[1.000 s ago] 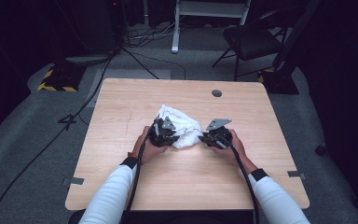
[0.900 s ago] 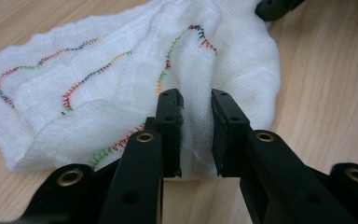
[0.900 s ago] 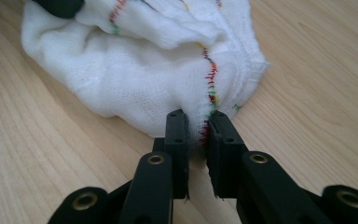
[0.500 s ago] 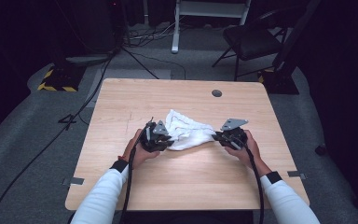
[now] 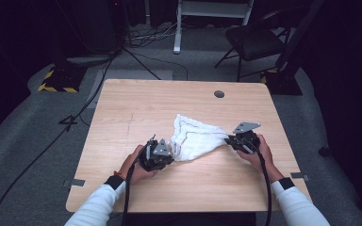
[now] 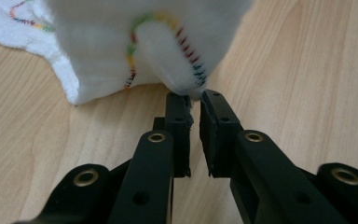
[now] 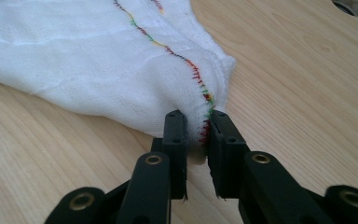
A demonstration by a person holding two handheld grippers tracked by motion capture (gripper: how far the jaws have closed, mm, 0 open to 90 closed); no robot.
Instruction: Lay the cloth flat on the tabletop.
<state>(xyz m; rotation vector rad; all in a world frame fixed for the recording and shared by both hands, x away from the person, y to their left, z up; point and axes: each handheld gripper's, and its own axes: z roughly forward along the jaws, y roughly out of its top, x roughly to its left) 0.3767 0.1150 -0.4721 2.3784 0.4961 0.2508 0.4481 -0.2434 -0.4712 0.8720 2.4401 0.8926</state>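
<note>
Stretching across the middle of the high view, a white cloth [image 5: 195, 139] lies on the wooden counter [image 5: 136, 106], pulled out between two claws. The left claw [image 5: 169, 151], at lower centre left of the frame, grips the cloth's near left corner; its jaws have just been closing, with that corner between them. The right claw [image 5: 229, 140], at centre right, is clamped on the cloth's right tip. A hand [image 5: 134, 165] holds the left one and another hand [image 5: 258, 153] the right. A dark round hole [image 5: 219, 94] sits in the counter toward the upper right.

Looking along the left claw [image 6: 195, 99], the jaws pinch a folded corner of the cloth [image 6: 121, 42] edged with multicoloured stitching, at upper centre.

Along the right claw [image 7: 196, 122], the jaws press together on a stitched hem of the cloth [image 7: 74, 65], which spreads to the upper left over the counter [image 7: 298, 84].
</note>
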